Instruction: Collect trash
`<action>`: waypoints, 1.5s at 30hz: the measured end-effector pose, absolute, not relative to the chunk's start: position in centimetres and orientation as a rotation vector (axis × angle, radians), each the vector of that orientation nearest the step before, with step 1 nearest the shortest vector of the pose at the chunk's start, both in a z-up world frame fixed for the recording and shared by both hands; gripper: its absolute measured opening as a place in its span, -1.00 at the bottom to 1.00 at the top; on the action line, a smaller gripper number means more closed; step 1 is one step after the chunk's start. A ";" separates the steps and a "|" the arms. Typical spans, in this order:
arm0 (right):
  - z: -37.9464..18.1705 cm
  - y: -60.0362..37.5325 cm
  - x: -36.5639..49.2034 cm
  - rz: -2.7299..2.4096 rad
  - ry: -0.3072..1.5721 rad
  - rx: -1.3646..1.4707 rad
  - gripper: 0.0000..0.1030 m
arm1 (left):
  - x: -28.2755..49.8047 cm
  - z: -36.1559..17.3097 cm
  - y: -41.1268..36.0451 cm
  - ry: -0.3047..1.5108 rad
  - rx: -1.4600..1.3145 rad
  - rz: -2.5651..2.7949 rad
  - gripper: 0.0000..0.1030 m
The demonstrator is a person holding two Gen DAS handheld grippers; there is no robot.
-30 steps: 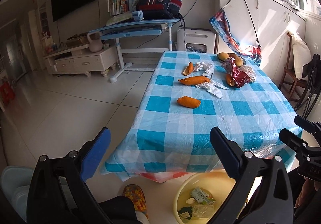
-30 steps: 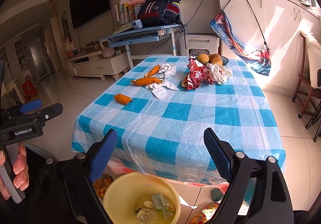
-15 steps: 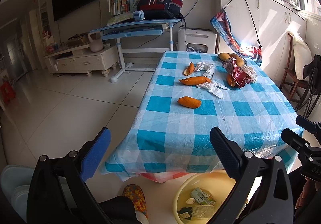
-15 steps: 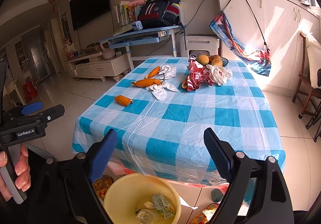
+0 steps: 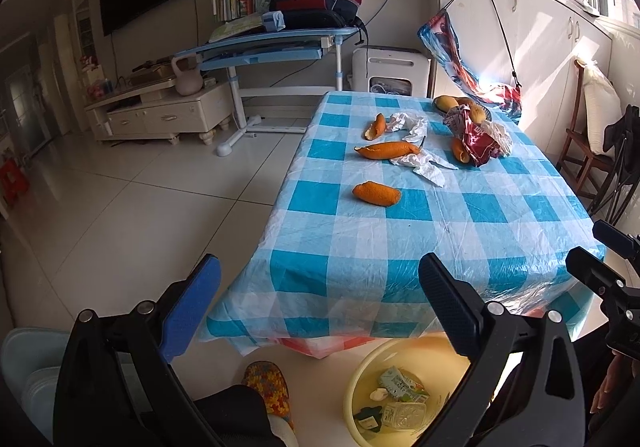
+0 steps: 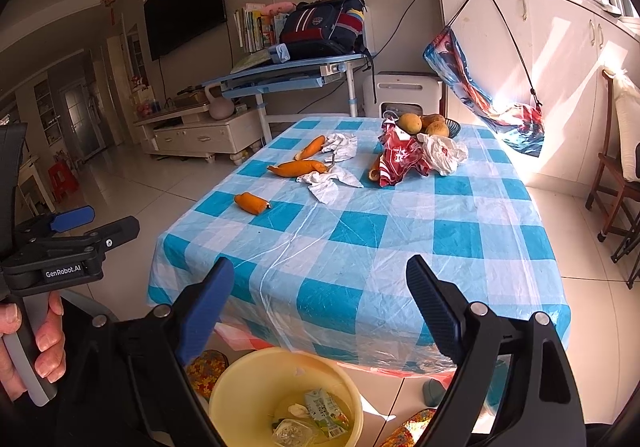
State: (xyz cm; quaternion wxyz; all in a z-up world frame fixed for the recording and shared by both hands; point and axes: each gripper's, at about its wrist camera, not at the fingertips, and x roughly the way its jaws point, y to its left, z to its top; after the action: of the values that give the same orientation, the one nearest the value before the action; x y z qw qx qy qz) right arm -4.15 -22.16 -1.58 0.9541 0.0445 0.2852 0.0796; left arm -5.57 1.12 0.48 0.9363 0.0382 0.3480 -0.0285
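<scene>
On the blue-checked tablecloth (image 6: 400, 247) lie several orange peel pieces, the nearest one (image 6: 252, 203) (image 5: 377, 193) alone toward the front left. Behind it are crumpled white tissues (image 6: 330, 181) (image 5: 424, 167), a red wrapper (image 6: 400, 161) (image 5: 478, 143) and a white plastic bag (image 6: 444, 153). A yellow bucket (image 6: 240, 391) (image 5: 360, 379) on the floor below the table's near edge holds a carton and other scraps. My left gripper (image 5: 316, 295) and my right gripper (image 6: 316, 287) both hover open and empty above the bucket, short of the table.
A bowl of fruit (image 6: 430, 125) stands at the table's far end. Wooden chairs (image 6: 612, 183) stand to the right, a blue desk (image 6: 296, 77) with a backpack and a TV cabinet (image 6: 200, 131) behind. A patterned slipper (image 5: 268, 387) lies by the bucket.
</scene>
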 end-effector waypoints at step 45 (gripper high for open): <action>-7.0 -19.0 20.1 0.302 0.926 -0.074 -0.64 | 10.3 -5.5 -1.7 1.047 -0.205 -0.119 0.86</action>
State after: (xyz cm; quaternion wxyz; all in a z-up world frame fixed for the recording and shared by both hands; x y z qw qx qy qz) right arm 20.06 -18.95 -7.02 0.8830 -0.0357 0.4450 0.1453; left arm 10.31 -1.74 -5.46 0.8592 -0.0978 0.4989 -0.0565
